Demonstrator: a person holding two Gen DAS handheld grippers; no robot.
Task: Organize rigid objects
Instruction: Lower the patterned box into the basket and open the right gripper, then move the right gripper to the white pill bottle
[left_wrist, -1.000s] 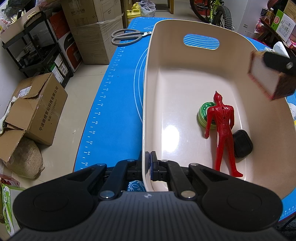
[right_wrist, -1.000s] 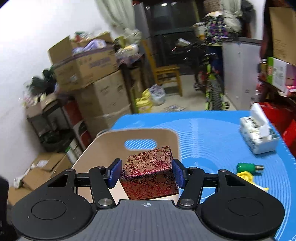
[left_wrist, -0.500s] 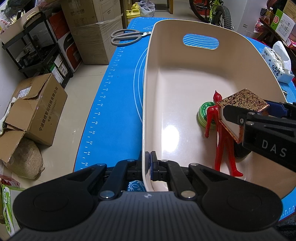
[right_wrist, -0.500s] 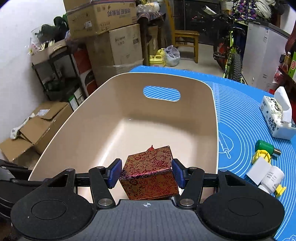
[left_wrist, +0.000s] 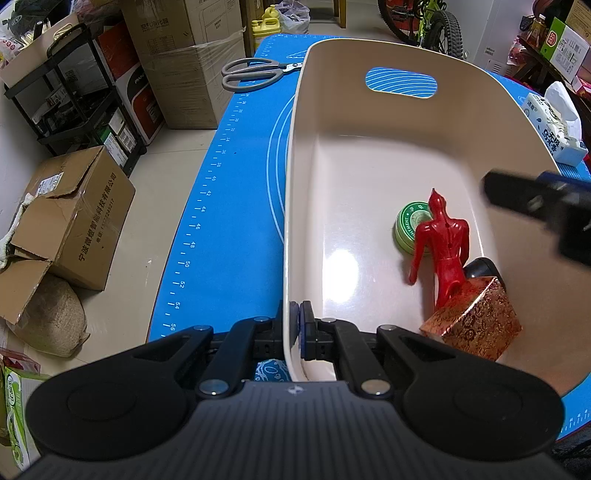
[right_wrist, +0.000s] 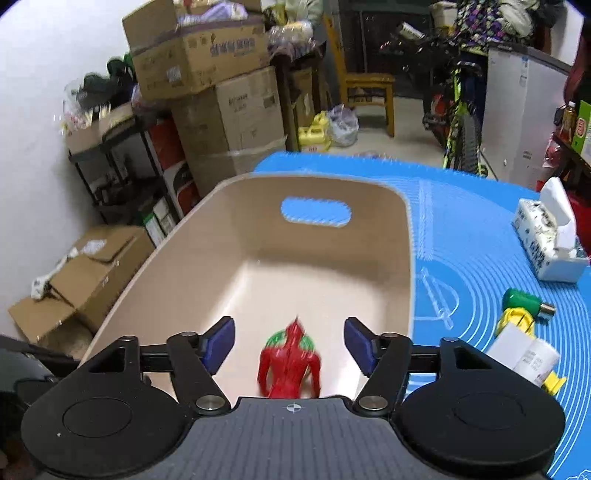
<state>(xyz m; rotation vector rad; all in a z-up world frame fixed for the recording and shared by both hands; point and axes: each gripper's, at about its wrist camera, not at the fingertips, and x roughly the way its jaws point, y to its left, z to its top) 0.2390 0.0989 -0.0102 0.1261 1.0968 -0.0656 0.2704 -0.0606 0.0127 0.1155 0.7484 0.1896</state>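
Left wrist view: tabletop w/ a blue silicone mat (left_wrist: 229, 206), smooth, printed w/ white ruler ticks and arcs. Grey-handled scissors (left_wrist: 255, 72) lie on it, upper centre. Left of frame: pale tile floor, crumpled cardboard boxes (left_wrist: 74, 218), black metal shelving. Bike wheel at top right. The beige plastic bin (left_wrist: 295, 177), glossy, rounded corners, oval handle slot in its far wall, fills centre-right. Left gripper (left_wrist: 297, 328), bottom centre: jaws pinched tight on the bin's near rim. Inside the bin, lower right: brocade box (left_wrist: 476, 325), red-gold floral fabric, cube-shaped, tilted on an edge against the red plastic figure (left_wrist: 443, 243). Round green tin (left_wrist: 408, 225) just beyond the figure; a dark rounded item partly hidden behind the box. Right gripper enters blurred at right edge, above the box.

Right wrist view: right gripper (right_wrist: 291, 345), jaws have just been opening, now wide w/ nothing between the pads; the figure lies below. Blue mat at right carries a tissue pack (right_wrist: 550, 240), a green cap piece (right_wrist: 524, 302), a white bottle. Stacked cartons, wooden chair behind.
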